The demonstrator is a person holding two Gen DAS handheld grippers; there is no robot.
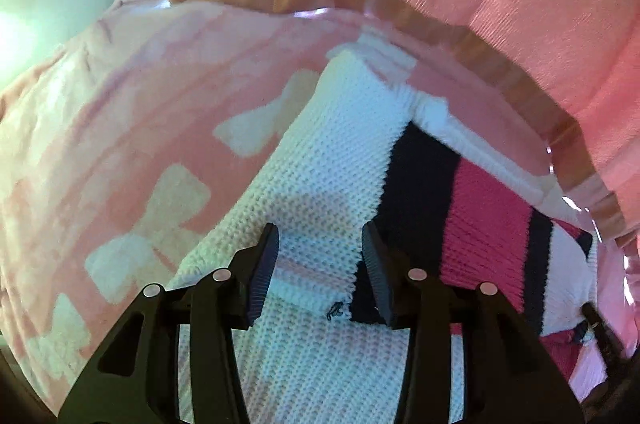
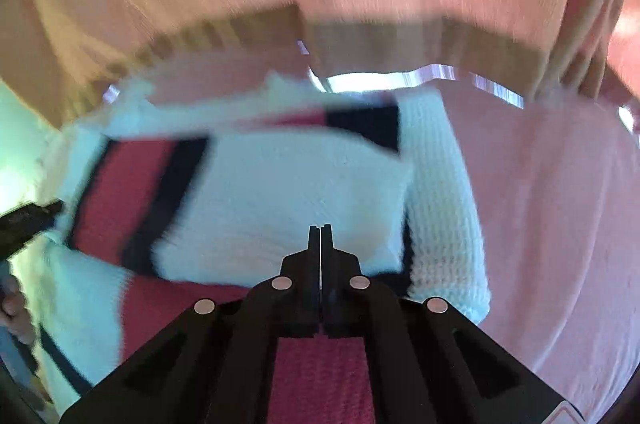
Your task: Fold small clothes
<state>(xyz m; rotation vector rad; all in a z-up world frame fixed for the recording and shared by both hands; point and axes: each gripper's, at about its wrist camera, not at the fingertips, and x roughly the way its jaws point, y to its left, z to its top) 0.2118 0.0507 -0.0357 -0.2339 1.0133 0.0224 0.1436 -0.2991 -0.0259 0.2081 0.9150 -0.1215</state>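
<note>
**Sweater flat on blanket, grippers above it**

The knitted sweater (image 1: 320,160) lies spread on the pink blanket (image 1: 120,128), its far edge near the blanket's brown hem. The left gripper (image 1: 320,264) is partly open and holds nothing, poised over the white knit. The right gripper (image 2: 321,236) is fully closed, gripping nothing visible. Bare blanket to the right leaves folding room.

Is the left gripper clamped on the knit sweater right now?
No, the left gripper is open above the sweater, with nothing between its pads.
</note>
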